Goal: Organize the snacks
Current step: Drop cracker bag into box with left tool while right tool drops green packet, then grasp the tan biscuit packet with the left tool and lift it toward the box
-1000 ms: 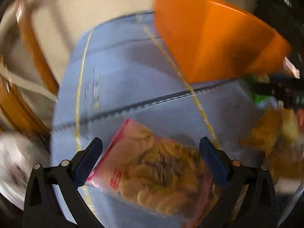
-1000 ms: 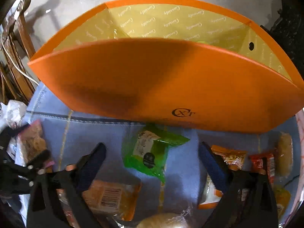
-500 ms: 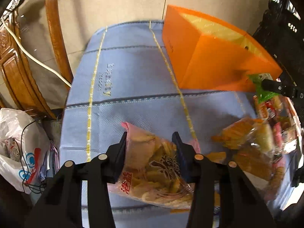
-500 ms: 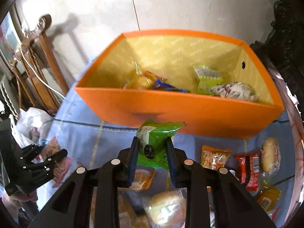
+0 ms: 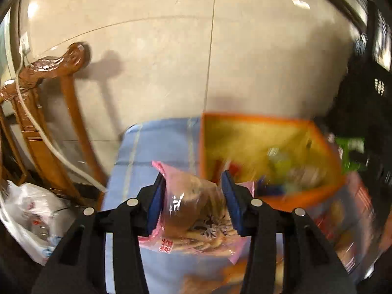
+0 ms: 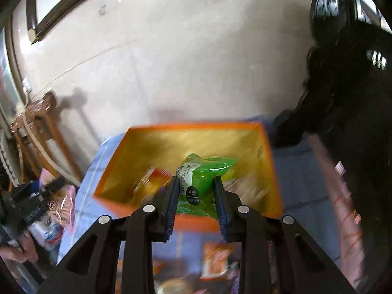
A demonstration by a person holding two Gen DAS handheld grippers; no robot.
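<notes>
Left gripper [image 5: 193,203] is clamping a clear pink-edged biscuit bag [image 5: 191,218], holding it above the blue cloth [image 5: 156,144], just left of the orange box [image 5: 316,191]. Right gripper [image 6: 196,201] is pinching a green snack packet [image 6: 201,178], hanging over the box's open gold-lined interior, where blurred packets are lying. Loose snacks [image 6: 215,259] are sitting below on the cloth.

Green snack pack [image 6: 205,180] above orange box [image 6: 269,161] (yellow-lined); pink-edged cracker bag [image 5: 196,218] lifted.
</notes>
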